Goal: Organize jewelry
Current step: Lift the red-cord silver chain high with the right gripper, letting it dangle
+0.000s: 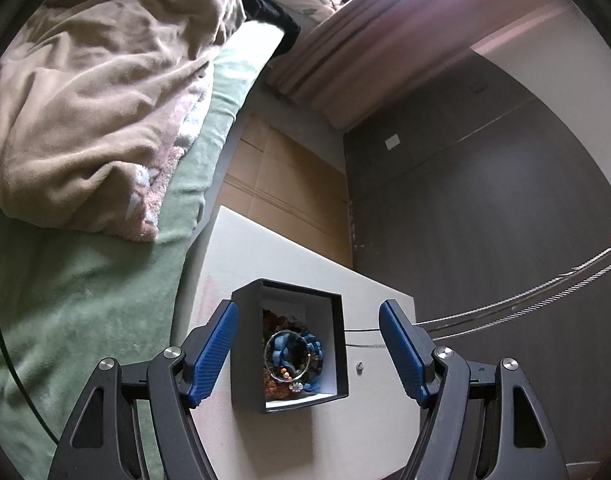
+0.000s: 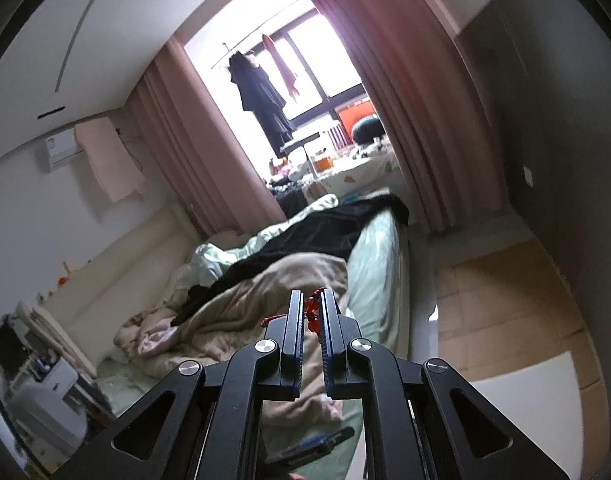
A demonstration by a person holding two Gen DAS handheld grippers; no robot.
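Looking down from the left wrist, the left hand-held gripper [image 1: 309, 354] is seen released, its blue pads spread wide above a white bench [image 1: 289, 264]. A black open box [image 1: 289, 346] rests on the bench between and beyond the pads, untouched by them. Inside it, a silver bangle [image 1: 287, 358], blue cord jewelry [image 1: 311, 346] and small beads are heaped. A thin chain [image 1: 365, 345] is laid on the bench just right of the box. In the right wrist view, the right hand-held gripper [image 2: 310, 308] is clenched on a red bead bracelet [image 2: 311, 310], held over a bed [image 2: 373, 264] covered with a beige blanket [image 2: 241, 308].
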